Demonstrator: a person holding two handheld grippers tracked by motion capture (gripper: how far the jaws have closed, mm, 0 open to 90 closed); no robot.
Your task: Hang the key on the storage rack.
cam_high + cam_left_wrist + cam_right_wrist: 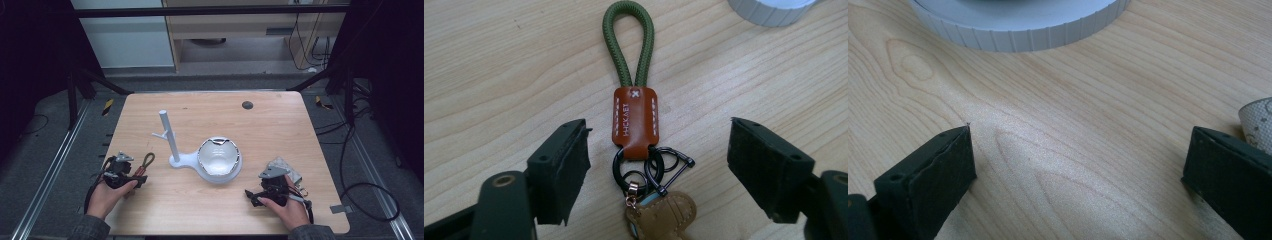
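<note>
Resting low on the desk, both grippers, each held in a hand.
Left gripper: fingers spread wide, gripping nothing, one on either side of the keychain.
Keychain: lies flat between the left fingers, apart from both; black rings and a tan leather charm nearest the fingers' base, brown leather tab level with the tips, green cord loop beyond them.
Right gripper: fingers wide apart, bare desk between them; a pale speckled thing just past the right-side finger.
White stand: beyond both sets of fingers, round ribbed base carrying a shiny bowl, upright peg beside it.
</note>
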